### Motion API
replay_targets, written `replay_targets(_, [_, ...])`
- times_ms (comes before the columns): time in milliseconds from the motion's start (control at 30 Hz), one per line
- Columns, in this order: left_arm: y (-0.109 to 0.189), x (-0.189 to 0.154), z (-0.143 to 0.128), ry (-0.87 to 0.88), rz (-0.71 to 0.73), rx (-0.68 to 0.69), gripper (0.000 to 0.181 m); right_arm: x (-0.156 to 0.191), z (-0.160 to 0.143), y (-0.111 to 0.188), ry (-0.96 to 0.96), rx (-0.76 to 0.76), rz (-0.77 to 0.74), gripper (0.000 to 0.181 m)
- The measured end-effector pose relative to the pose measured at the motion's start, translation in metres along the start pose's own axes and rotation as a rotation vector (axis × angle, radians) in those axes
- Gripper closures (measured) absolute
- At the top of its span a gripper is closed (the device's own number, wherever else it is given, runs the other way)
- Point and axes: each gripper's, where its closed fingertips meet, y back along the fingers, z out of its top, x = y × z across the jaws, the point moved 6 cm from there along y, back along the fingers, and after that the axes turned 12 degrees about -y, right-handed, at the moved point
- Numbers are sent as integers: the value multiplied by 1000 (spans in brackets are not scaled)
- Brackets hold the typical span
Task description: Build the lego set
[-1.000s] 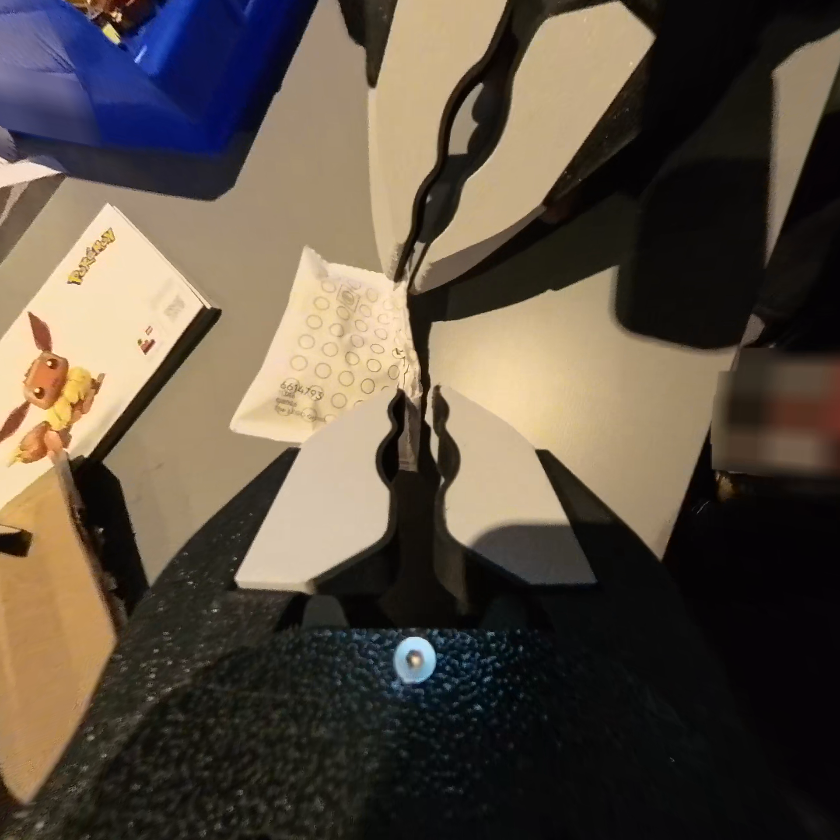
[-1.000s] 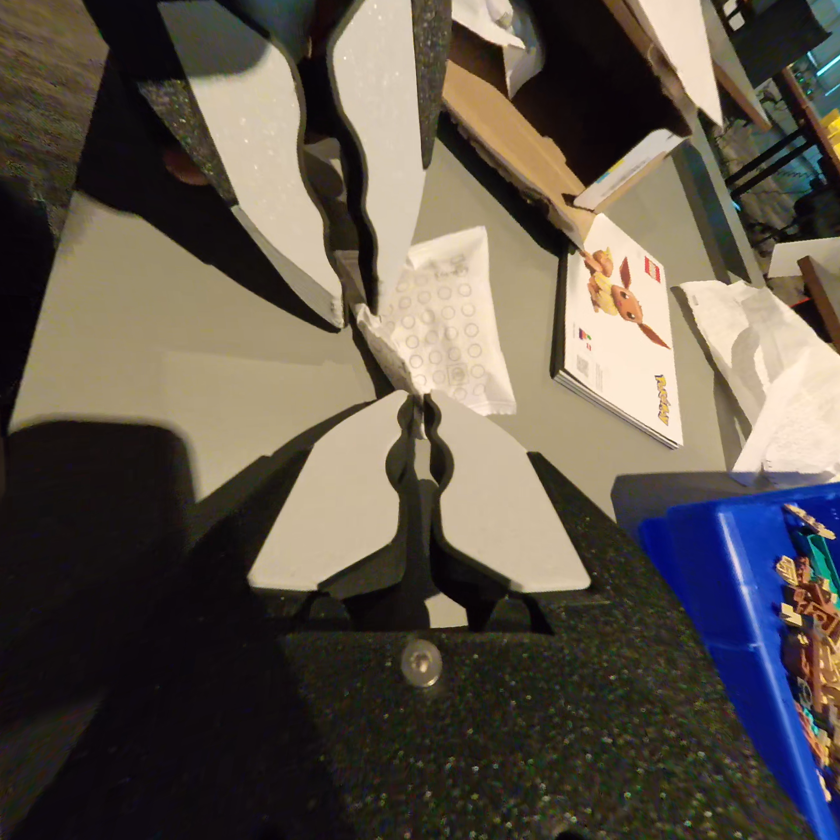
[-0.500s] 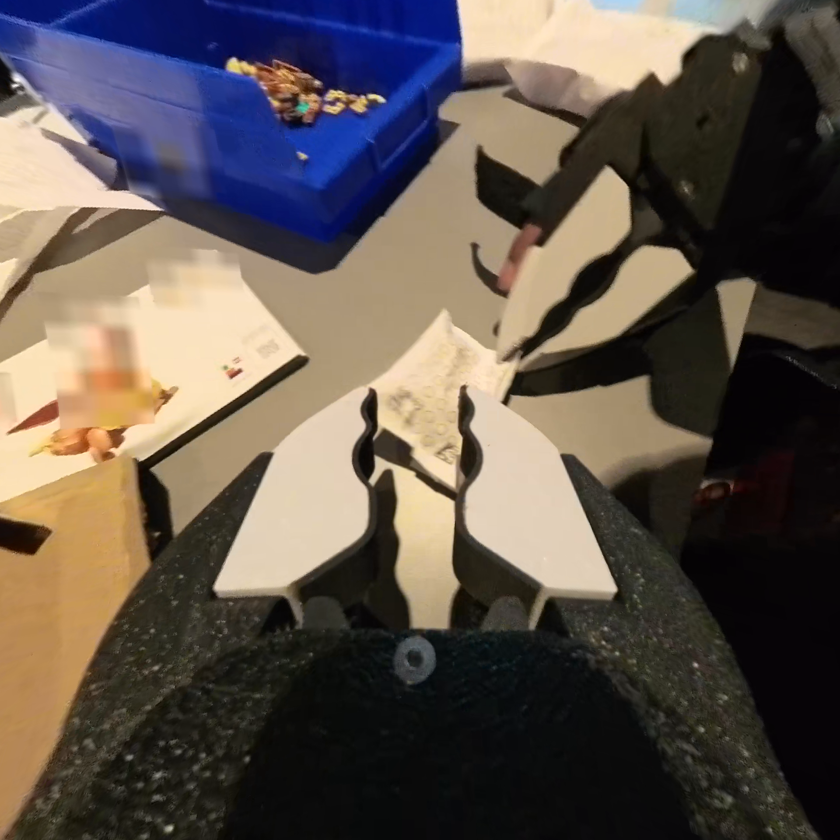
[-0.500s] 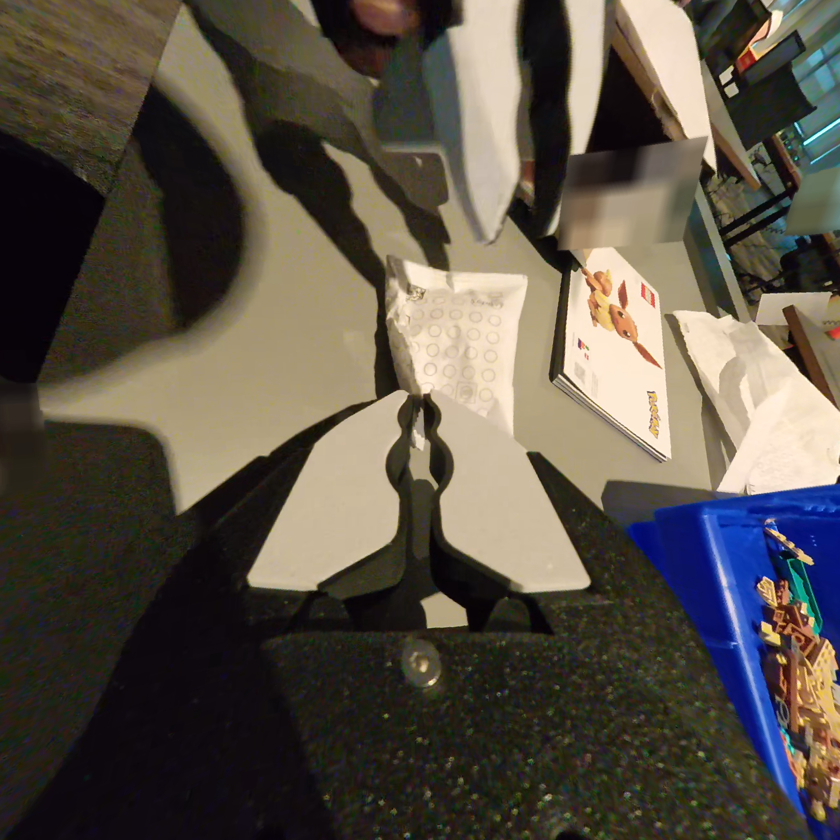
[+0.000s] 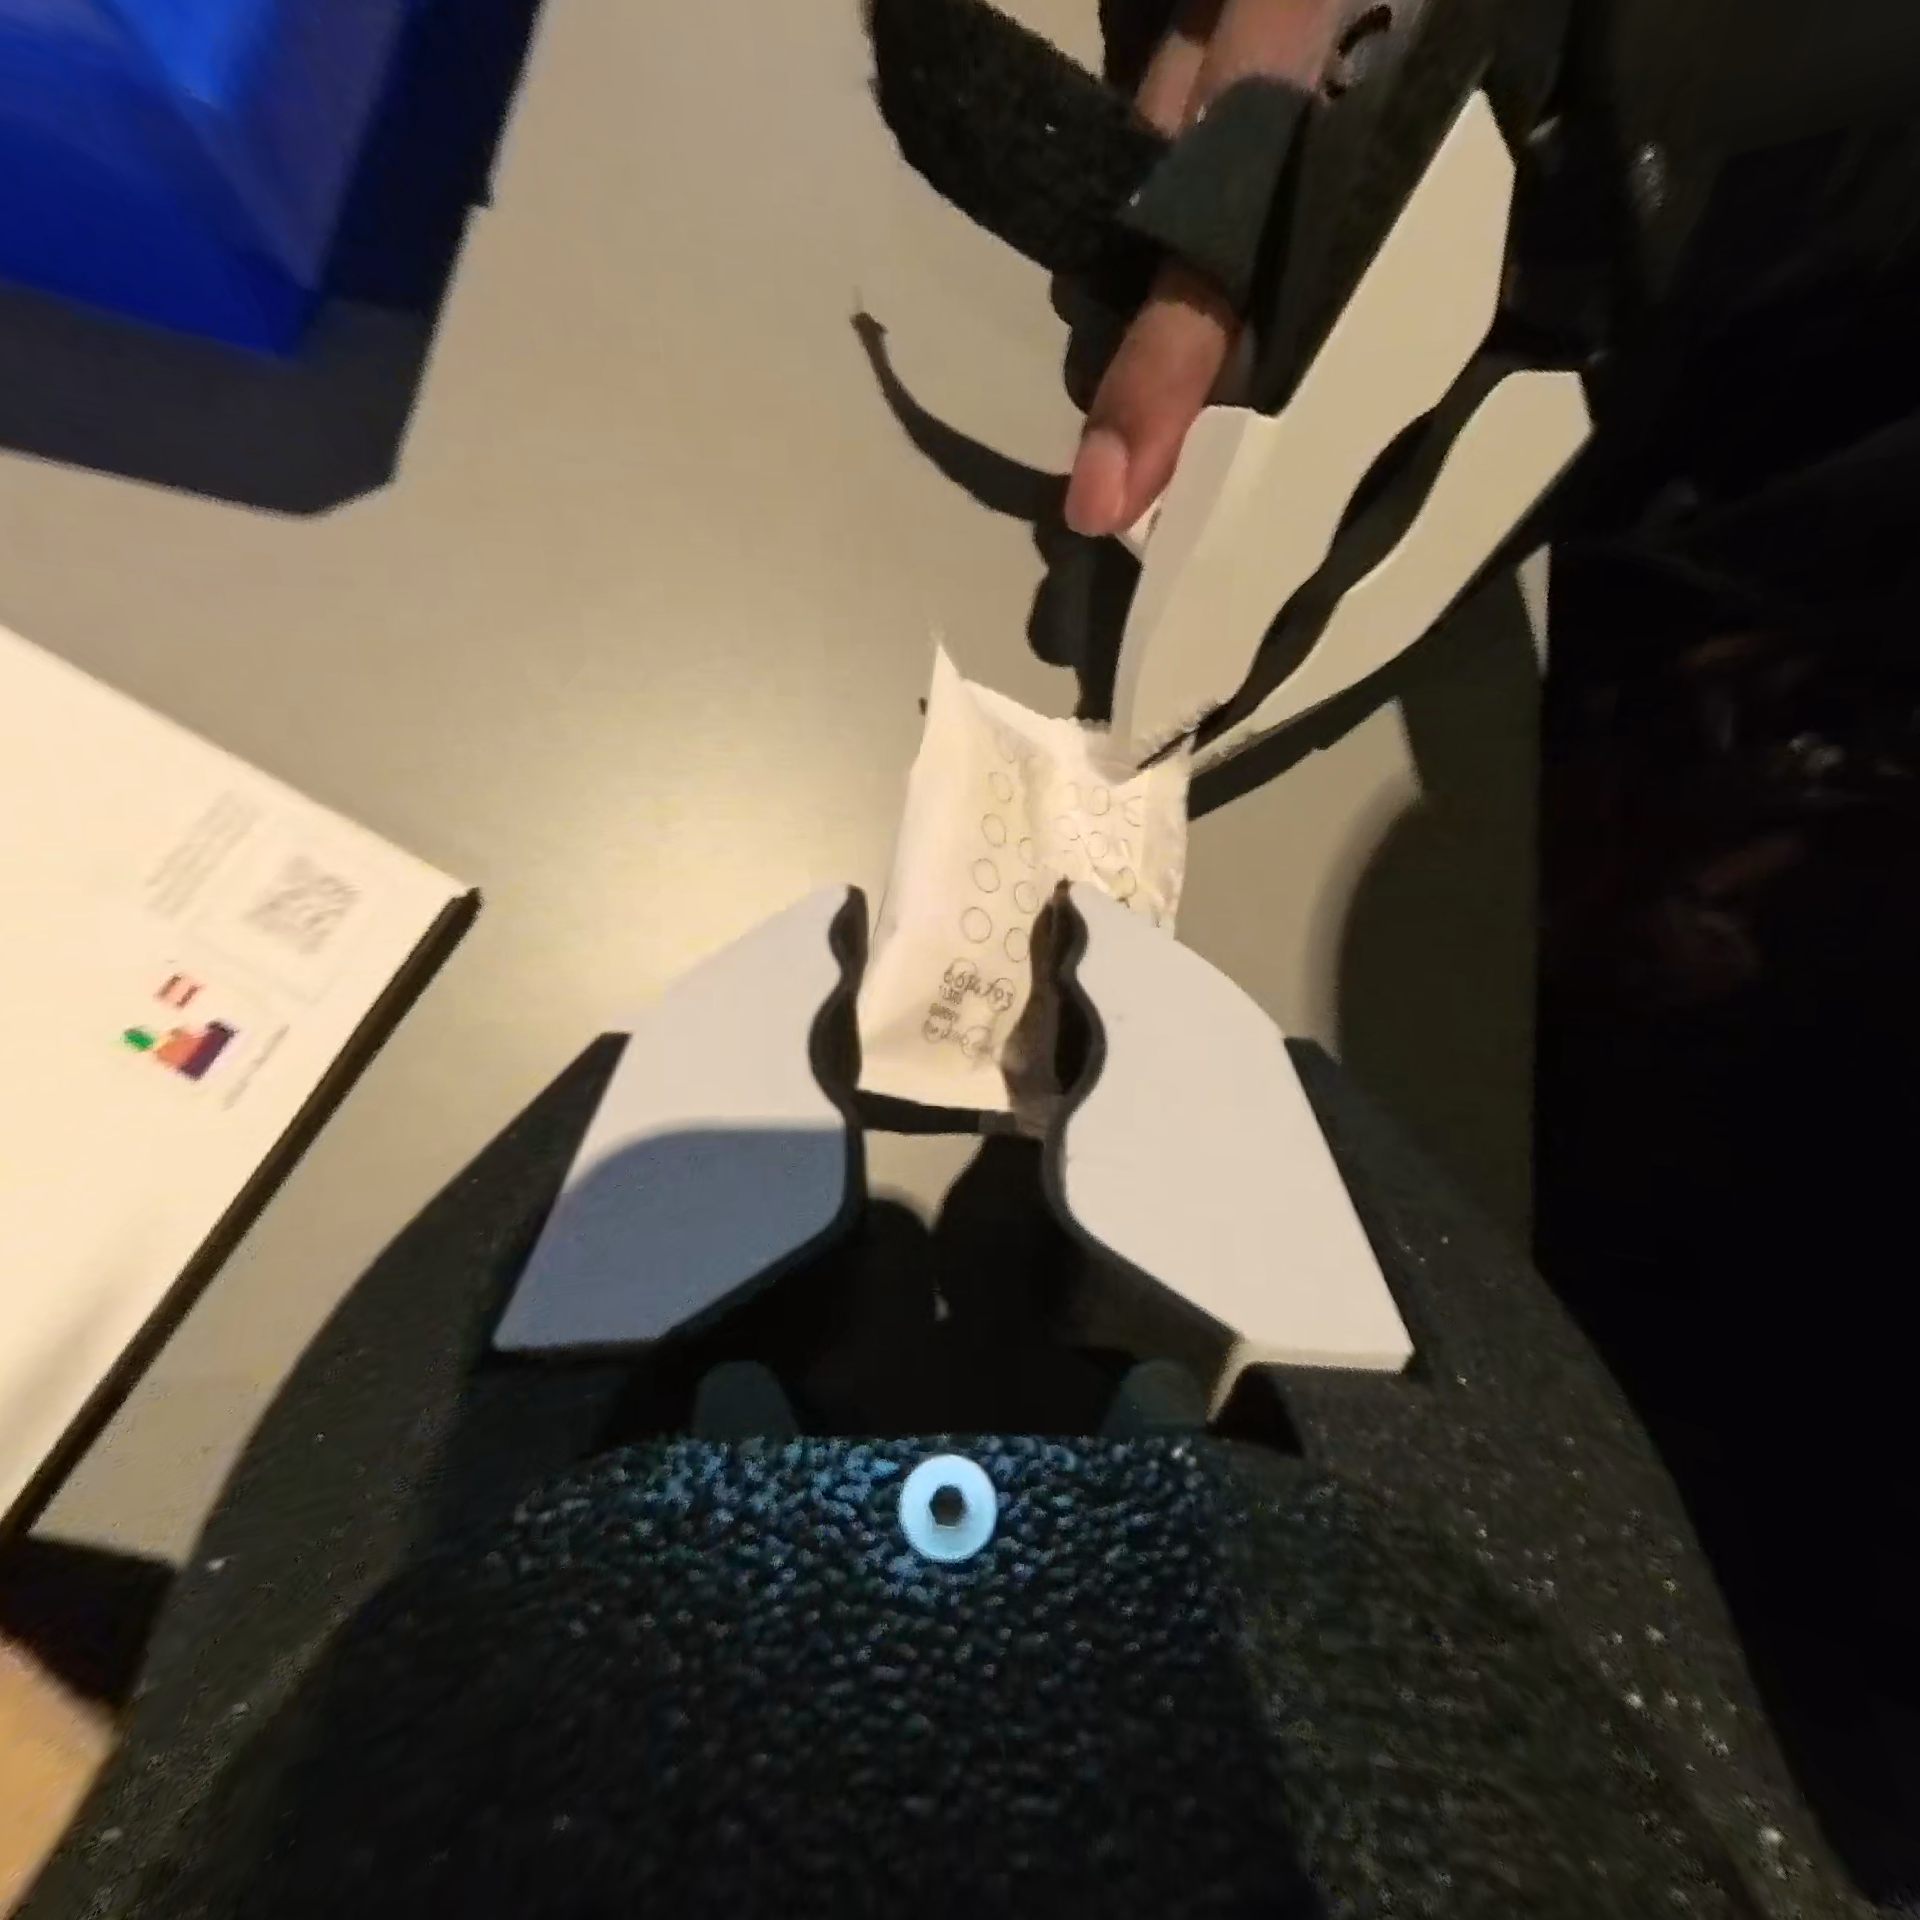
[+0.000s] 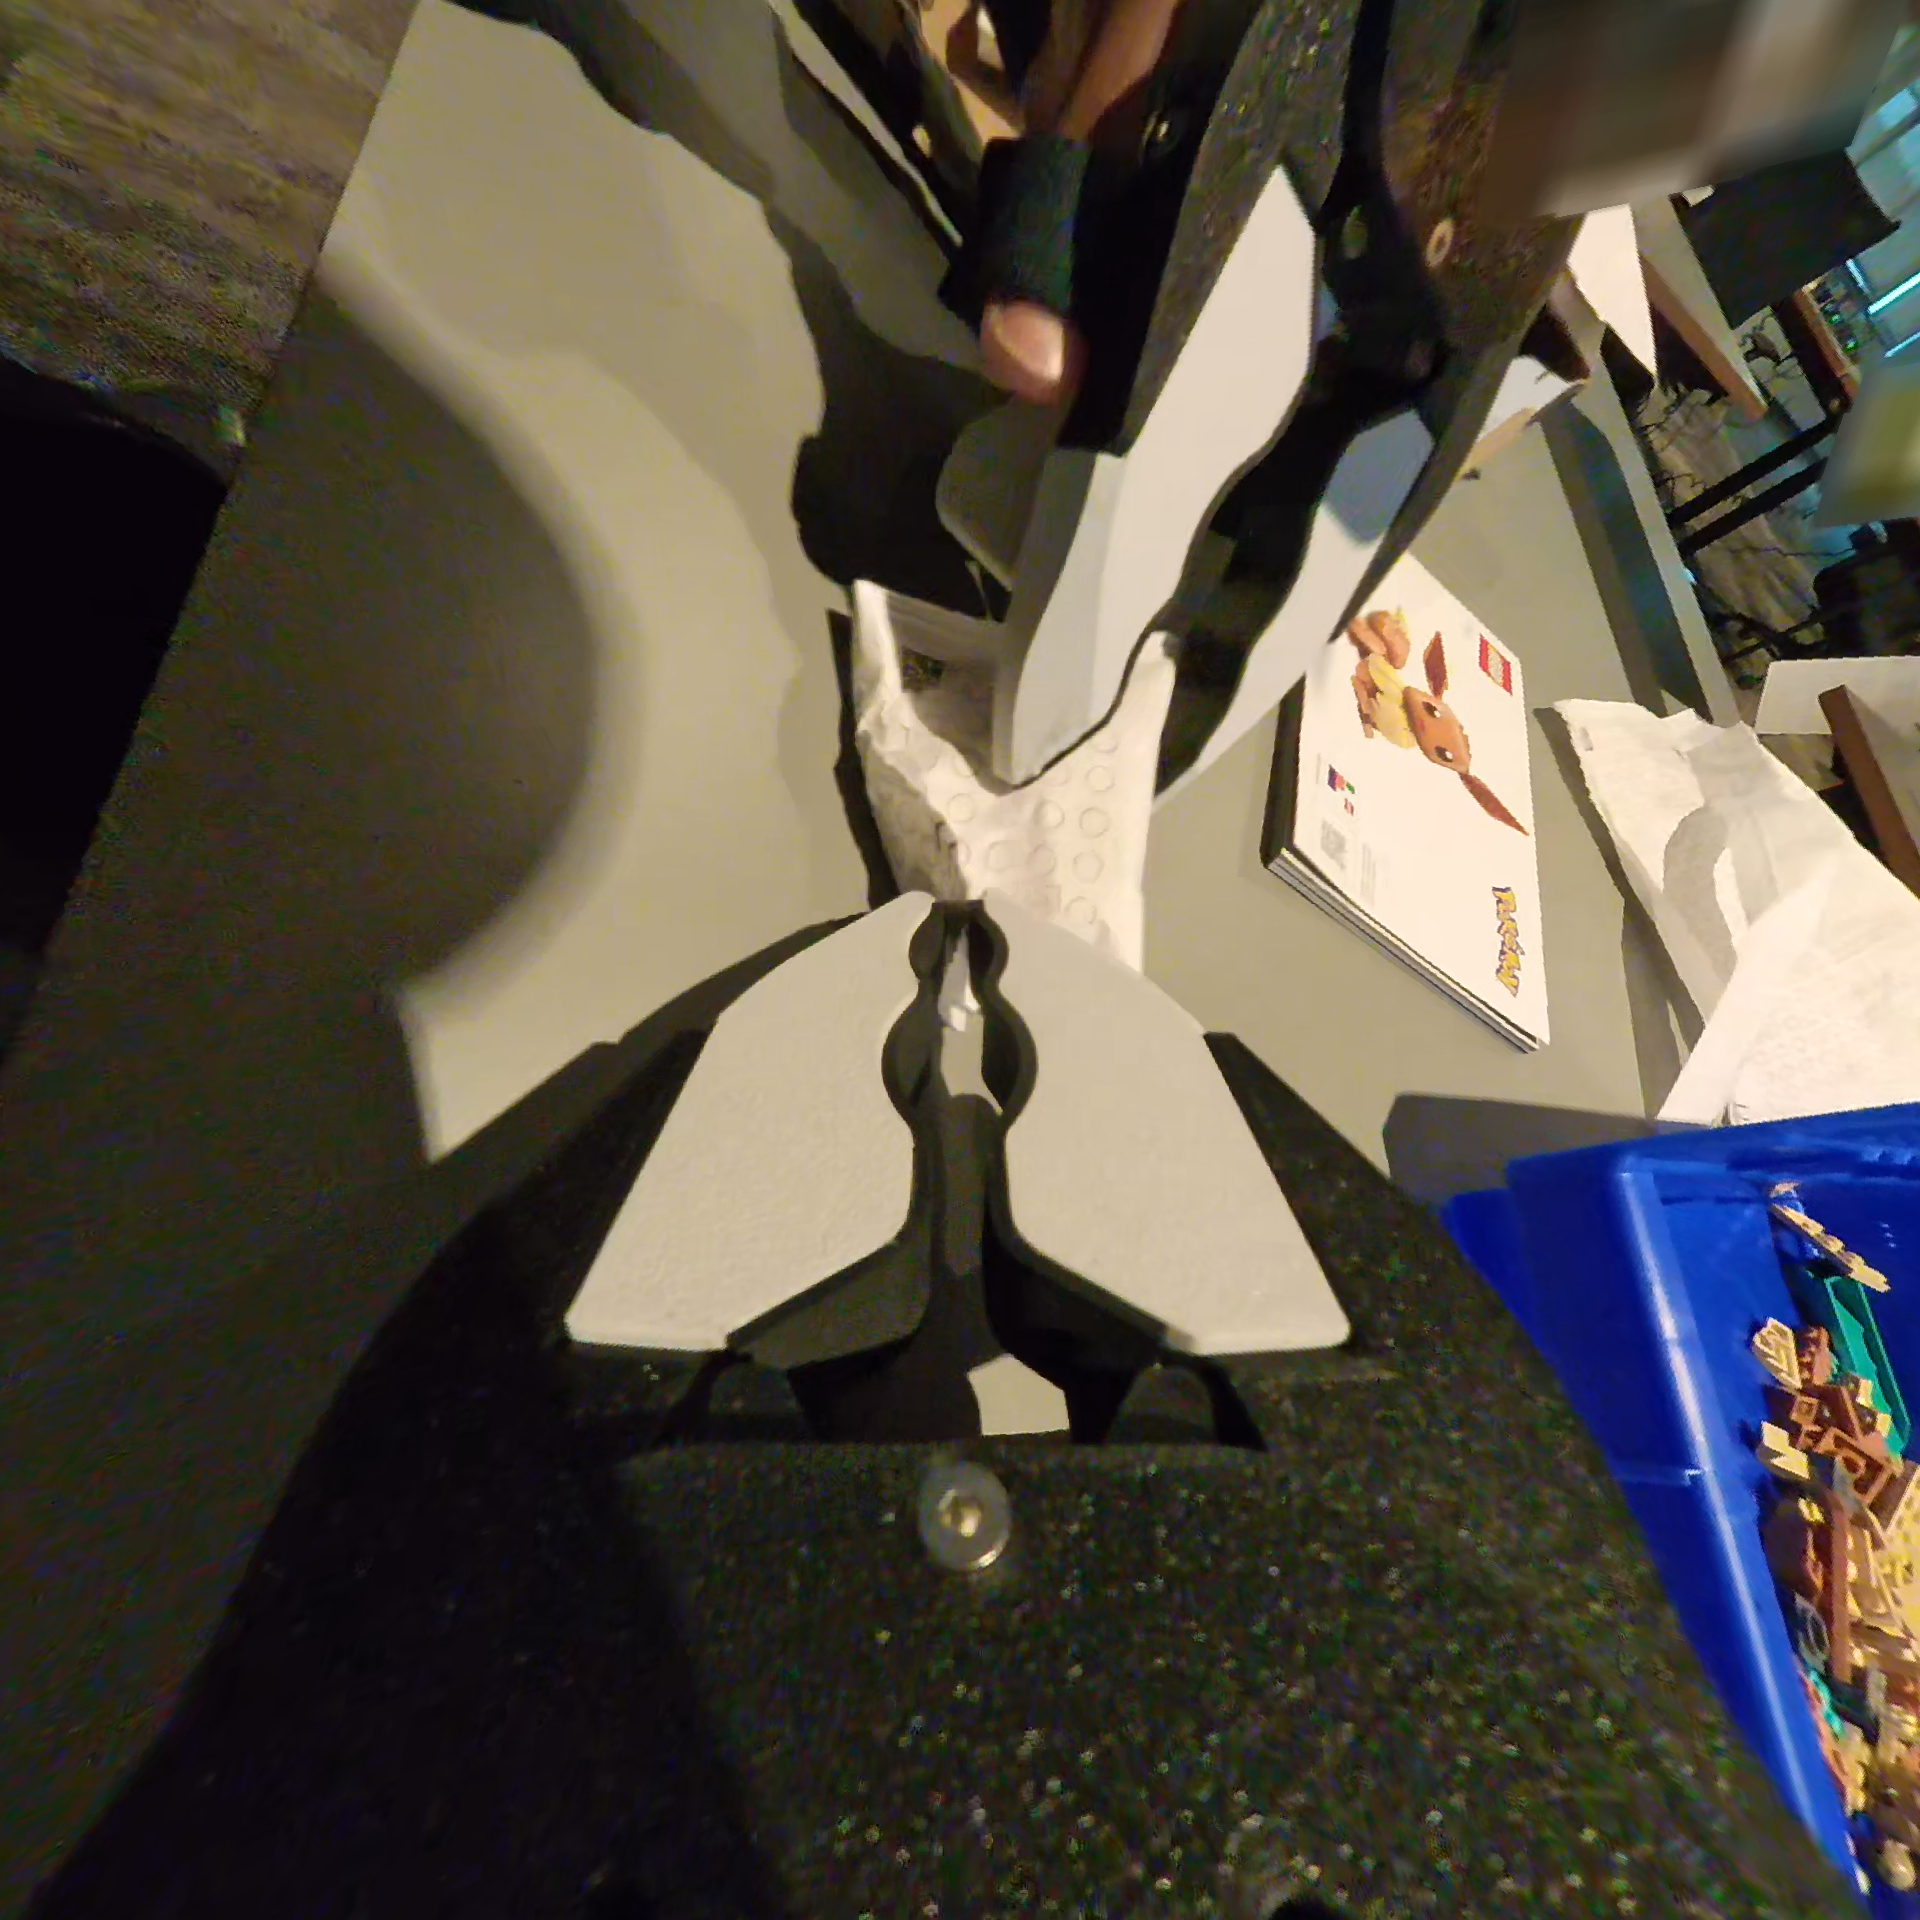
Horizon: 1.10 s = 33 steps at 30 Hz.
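Observation:
A white paper bag of bricks (image 5: 1029,831), printed with small circles, hangs above the grey table (image 5: 675,520). My right gripper (image 6: 956,920) is shut on one top corner of the bag (image 6: 1039,831). It also shows at the upper right of the left wrist view (image 5: 1169,743), pinching that corner. My left gripper (image 5: 956,904) is open, its two fingers on either side of the bag's lower part. In the right wrist view the left gripper (image 6: 1101,748) comes down from the top onto the bag.
An instruction booklet (image 5: 208,935) lies left of the bag, also in the right wrist view (image 6: 1423,831). A blue bin (image 6: 1662,1351) holds several loose bricks (image 6: 1829,1455). Crumpled white paper bags (image 6: 1766,883) lie behind it. A cardboard edge (image 5: 31,1714) is at the lower left. The gap from one gripper's tips to the other's is roughly 4 cm.
My left gripper let go of the bag, swung away, and has come back with its fingers open around it. My right gripper kept its hold on the corner.

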Motion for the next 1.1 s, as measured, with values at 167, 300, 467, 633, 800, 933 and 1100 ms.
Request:
replay_targets(167, [-5, -1, 1, 133, -61, -92, 161, -10, -6, 4, -25, 4, -49, 170])
replay_targets(300, [0, 1, 2, 265, -50, -250, 165, -21, -13, 14, -114, 15, -60, 154])
replay_targets(467, [3, 8, 10, 349, 17, -389, 165, -41, -29, 36, -232, 80, -116, 143])
replay_targets(633, [32, 36, 54, 335, 105, -560, 165, -53, -39, 55, -341, 34, -175, 143])
replay_targets(800, [55, 90, 125, 273, 232, -597, 166, -52, -45, 57, -341, 31, -217, 147])
replay_targets(933, [24, 140, 163, 169, 302, -386, 165, -51, -48, 54, -311, 74, -246, 148])
replay_targets(1100, [-24, 163, 176, 88, 252, -119, 165, -49, -48, 53, -291, 72, -245, 149])
